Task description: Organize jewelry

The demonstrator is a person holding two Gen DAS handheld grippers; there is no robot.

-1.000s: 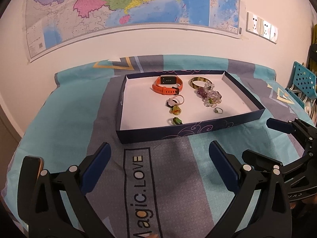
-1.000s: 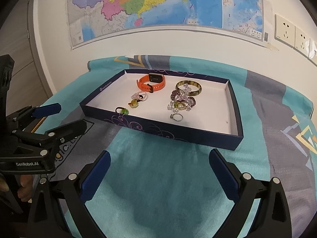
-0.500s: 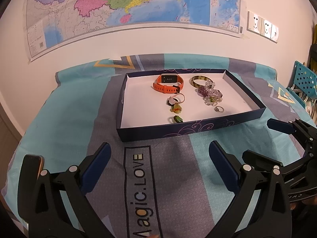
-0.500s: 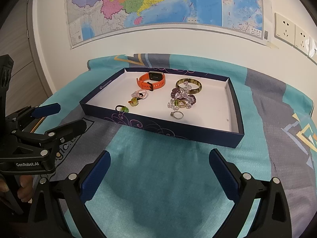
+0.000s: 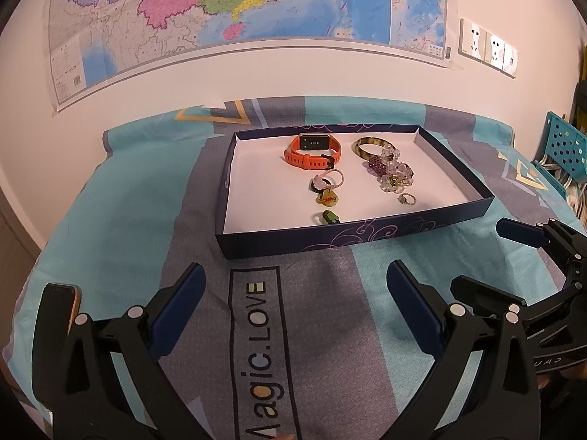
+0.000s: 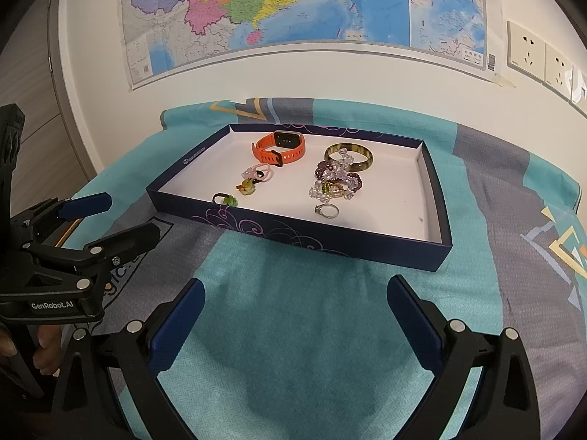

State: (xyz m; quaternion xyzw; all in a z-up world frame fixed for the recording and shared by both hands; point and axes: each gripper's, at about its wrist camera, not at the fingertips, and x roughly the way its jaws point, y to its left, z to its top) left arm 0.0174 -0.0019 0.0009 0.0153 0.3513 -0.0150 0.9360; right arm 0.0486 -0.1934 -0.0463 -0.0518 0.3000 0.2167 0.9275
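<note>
While both grippers hang over the cloth (image 5: 110,220) short of the box (image 6: 330,236), I see the left gripper (image 5: 295,289) and right gripper (image 6: 293,304) w/ fingers spread wide, holding nothing. All jewelry lies inside the box: orange watch (image 5: 312,152), bangle (image 5: 370,146), bead bracelets (image 5: 392,174) in a heap touching it, silver ring (image 5: 406,200), small rings (image 5: 326,189) near the middle. That fits either sorting about to start or everything already put away, so I can't name a next pick w/o guessing.
</note>
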